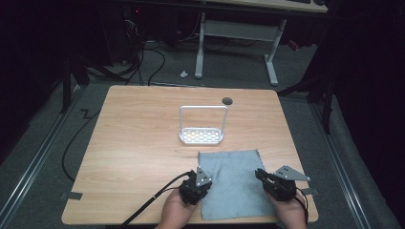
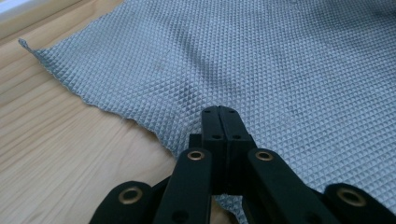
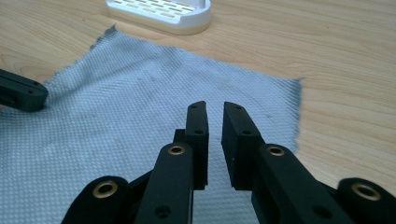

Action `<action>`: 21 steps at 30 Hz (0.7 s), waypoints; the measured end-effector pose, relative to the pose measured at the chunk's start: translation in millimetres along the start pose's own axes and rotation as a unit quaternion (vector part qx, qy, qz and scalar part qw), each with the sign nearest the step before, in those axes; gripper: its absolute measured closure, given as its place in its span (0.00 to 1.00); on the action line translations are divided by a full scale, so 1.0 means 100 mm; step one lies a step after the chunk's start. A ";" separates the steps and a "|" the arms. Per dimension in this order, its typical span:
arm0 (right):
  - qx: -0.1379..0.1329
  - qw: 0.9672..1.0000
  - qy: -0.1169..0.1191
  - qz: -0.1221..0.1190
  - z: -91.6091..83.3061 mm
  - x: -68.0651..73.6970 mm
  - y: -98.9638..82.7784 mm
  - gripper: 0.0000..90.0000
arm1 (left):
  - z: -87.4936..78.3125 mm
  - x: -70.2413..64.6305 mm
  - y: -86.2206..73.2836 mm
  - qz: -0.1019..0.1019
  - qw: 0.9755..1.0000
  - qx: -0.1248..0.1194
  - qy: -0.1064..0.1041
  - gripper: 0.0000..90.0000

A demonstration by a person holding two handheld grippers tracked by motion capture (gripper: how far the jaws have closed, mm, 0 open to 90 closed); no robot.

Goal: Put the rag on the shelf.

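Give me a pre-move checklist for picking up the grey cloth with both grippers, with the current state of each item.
1. Grey cloth lies flat on the table: ok.
2. Left gripper over the cloth's left edge: ok.
3. Left gripper open for a grasp: not ok, its fingers are pressed together.
4. Left fingers have cloth pinched between them: cannot tell.
5. Right gripper open and over the cloth near its right edge: ok, a narrow gap shows between its fingers.
6. White rack clear of the cloth: ok, it stands just beyond the far edge.
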State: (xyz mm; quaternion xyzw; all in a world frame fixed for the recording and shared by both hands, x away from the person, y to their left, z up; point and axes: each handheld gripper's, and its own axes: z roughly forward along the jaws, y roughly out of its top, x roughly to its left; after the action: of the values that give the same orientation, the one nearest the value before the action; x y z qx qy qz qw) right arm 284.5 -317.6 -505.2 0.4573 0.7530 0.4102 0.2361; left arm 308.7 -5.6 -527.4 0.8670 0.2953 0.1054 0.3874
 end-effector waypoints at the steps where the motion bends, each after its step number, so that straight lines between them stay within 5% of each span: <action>1: 0.002 1.000 0.000 -0.001 0.01 0.01 0.00 0.91 | -0.04 0.04 -0.04 0.000 1.000 0.001 0.000 1.00; 7: 0.013 1.000 0.005 -0.023 0.08 0.11 0.00 0.94 | -0.34 0.32 -0.27 0.012 1.000 0.012 0.021 1.00; 14: 0.029 0.998 0.049 -0.029 0.25 0.36 0.09 0.95 | -0.58 0.58 -0.41 -0.013 0.999 0.010 0.033 0.95; 18: 0.056 0.996 0.041 -0.062 0.45 0.48 0.23 0.94 | -0.54 0.71 -0.32 -0.032 0.998 -0.013 0.042 0.88; 21: 0.084 0.994 0.025 -0.063 0.63 0.47 0.24 0.94 | -0.43 0.73 -0.27 -0.017 0.998 -0.005 0.053 0.84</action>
State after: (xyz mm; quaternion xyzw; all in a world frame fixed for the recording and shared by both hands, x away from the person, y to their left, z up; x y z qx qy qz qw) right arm 320.3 -245.2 -519.2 0.4165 0.8178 0.3410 0.2034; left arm 338.7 78.0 -521.3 0.8532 0.3293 0.1463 0.3770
